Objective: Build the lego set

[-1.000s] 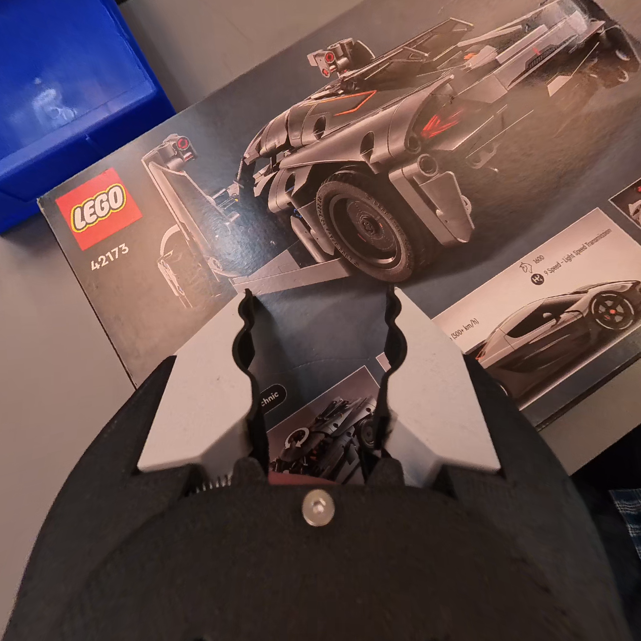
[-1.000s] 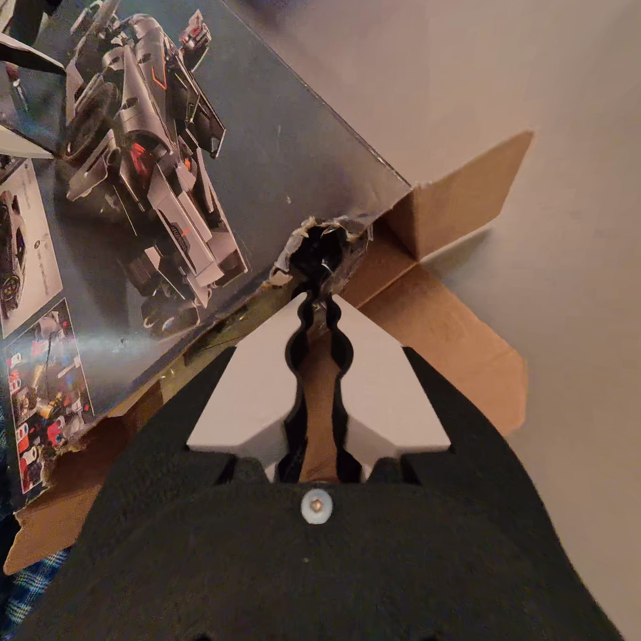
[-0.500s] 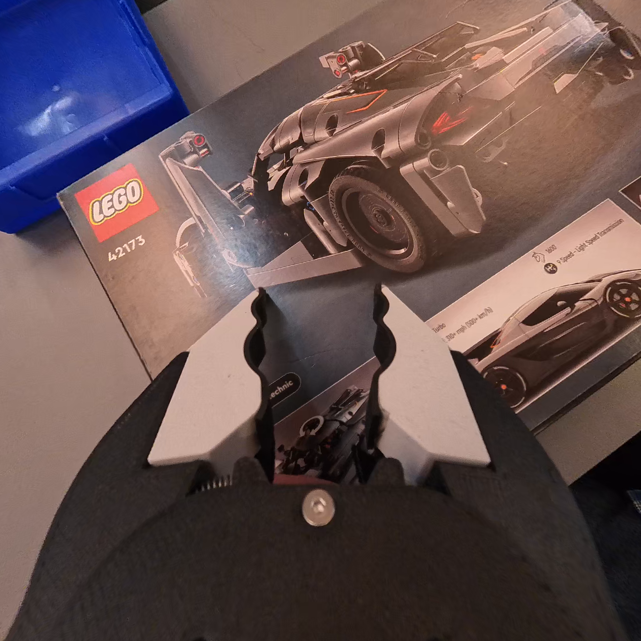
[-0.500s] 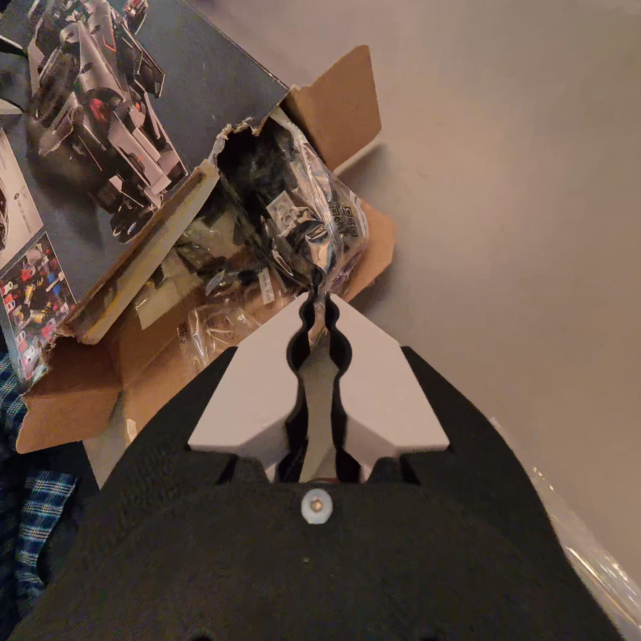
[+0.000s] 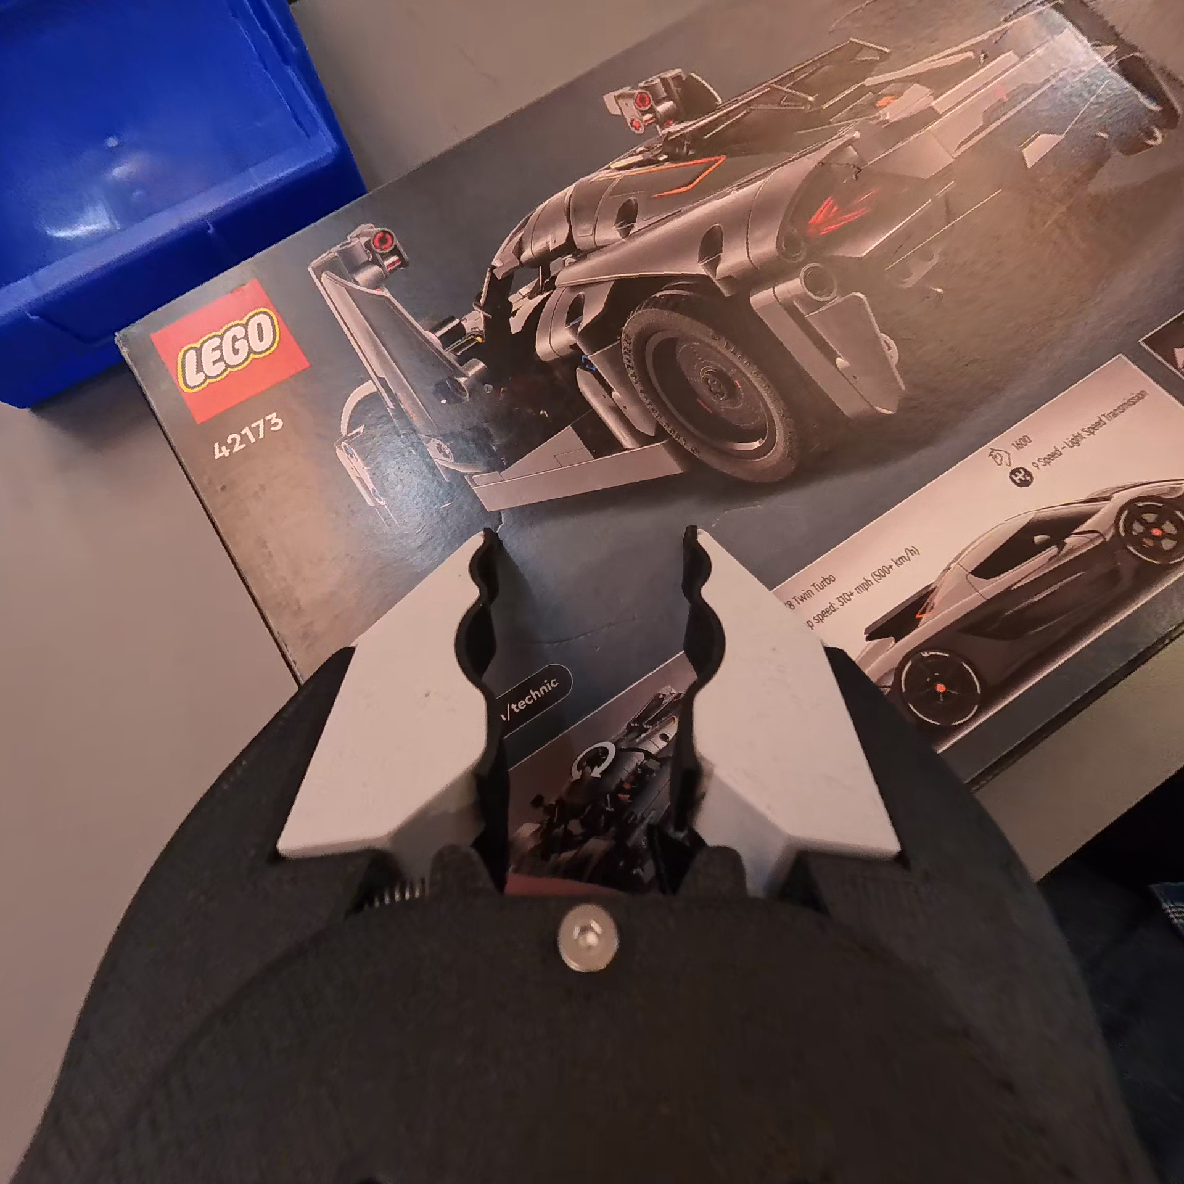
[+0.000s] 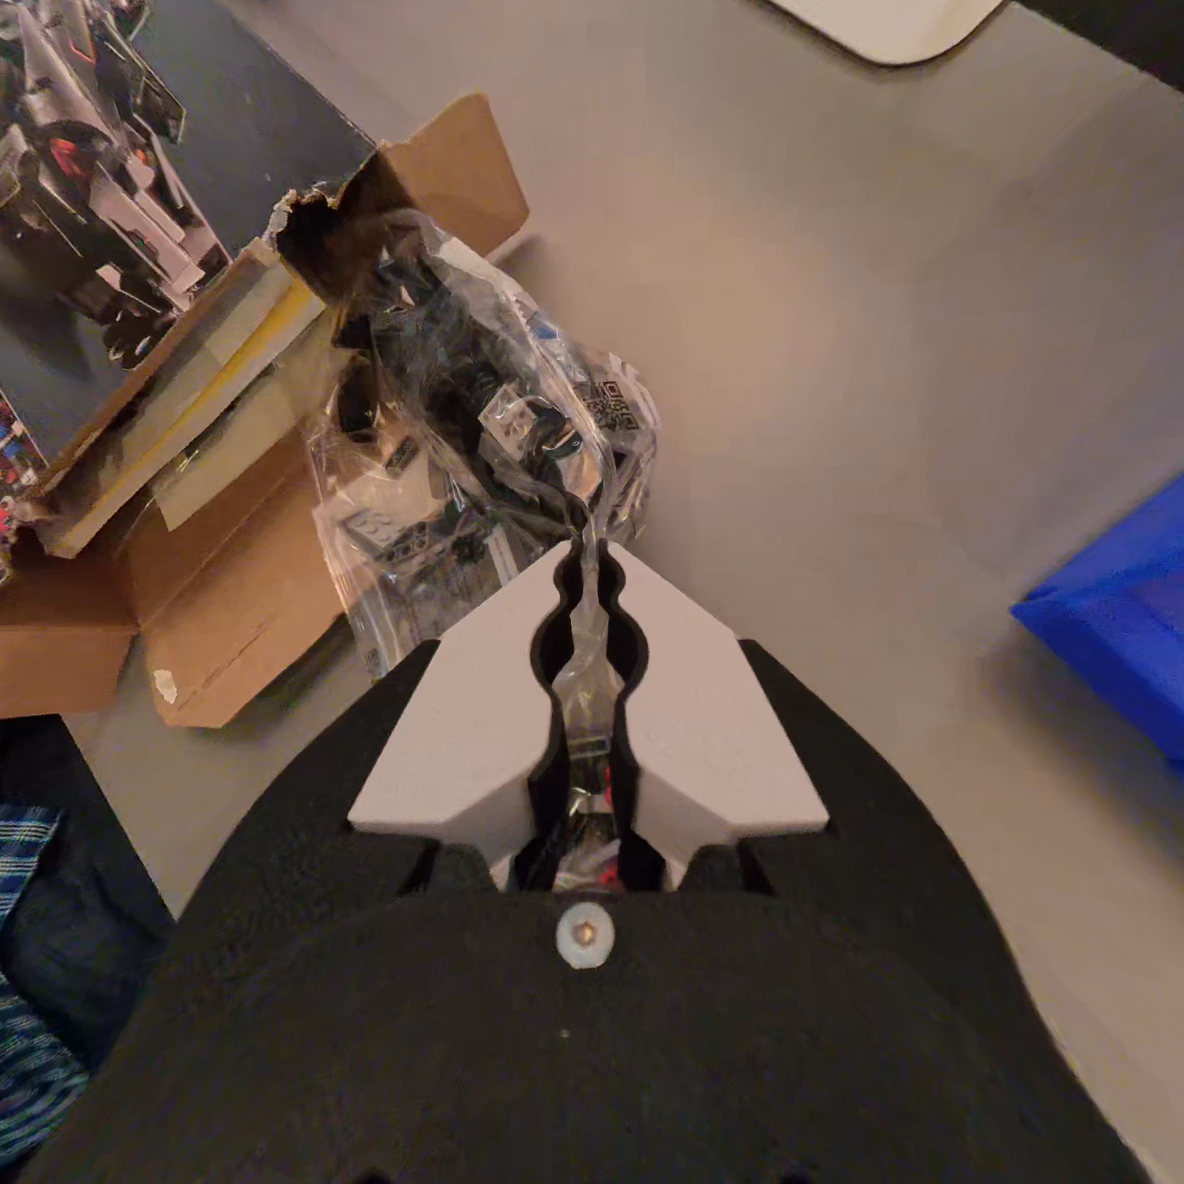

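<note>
The dark lego box (image 5: 641,320) with a grey car printed on it lies flat on the grey table. My left gripper (image 5: 589,544) is open and empty, hovering over the box's near edge. In the right wrist view the box (image 6: 211,128) has a torn open end with brown flaps (image 6: 448,166). My right gripper (image 6: 588,544) is shut on the edge of a clear plastic bag (image 6: 487,410) of dark and grey parts, which hangs half out of the box's open end. More clear bags (image 6: 397,544) lie below it.
A blue plastic bin (image 5: 128,160) stands at the far left of the box; a blue bin (image 6: 1115,615) also shows at the right in the right wrist view. A white object (image 6: 884,25) lies at the table's far edge. Blue plaid cloth (image 6: 25,897) is beyond the table's near edge. Tip to tip, the grippers are about 45 cm apart. Measured from the fingertips, the white object (image 6: 884,25) is 25 cm or so from the right gripper and 50 cm from the left.
My right gripper has pulled the clear bag of parts farther out of the box's torn end. My left gripper has closed a little and shifted slightly over the box.
</note>
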Demonstrator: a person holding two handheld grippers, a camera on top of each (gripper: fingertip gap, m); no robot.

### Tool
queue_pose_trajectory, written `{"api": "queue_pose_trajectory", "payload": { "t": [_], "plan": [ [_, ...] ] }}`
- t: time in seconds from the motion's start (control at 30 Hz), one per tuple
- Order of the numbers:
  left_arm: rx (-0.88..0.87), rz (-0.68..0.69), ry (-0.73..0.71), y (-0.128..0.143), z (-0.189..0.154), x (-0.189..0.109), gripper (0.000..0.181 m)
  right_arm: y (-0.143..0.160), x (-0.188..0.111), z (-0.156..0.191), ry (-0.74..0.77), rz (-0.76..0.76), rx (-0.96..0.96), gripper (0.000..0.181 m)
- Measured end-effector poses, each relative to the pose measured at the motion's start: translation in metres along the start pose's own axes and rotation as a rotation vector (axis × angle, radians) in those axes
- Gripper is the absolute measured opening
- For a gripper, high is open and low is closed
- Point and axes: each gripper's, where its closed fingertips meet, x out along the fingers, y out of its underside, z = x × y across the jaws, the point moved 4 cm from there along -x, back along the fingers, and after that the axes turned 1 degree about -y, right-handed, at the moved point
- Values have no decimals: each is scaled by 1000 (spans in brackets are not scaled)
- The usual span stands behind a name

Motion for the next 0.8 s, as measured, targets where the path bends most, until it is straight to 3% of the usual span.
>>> {"api": "queue_pose_trajectory", "payload": {
  "t": [0.03, 0.2, 0.5, 0.7, 0.8],
  "plan": [
    [-3, -4, 2, 0, 0, 0, 57, -1, -5, -3, 12, -4, -2, 0],
    [-1, -2, 3, -1, 0, 0, 57, -15, -23, -17, 86, -21, -24, 0],
    [1, -1, 4, -2, 0, 0, 56, -74, -66, -35, 273, -98, -110, 0],
    [3, 0, 1, -2, -1, 0, 56, -129, -95, -35, 498, -164, -339, 0],
    [2, 0, 2, -2, -1, 0, 56, -136, -96, -17, 630, -166, -529, 0]
  ]
}}
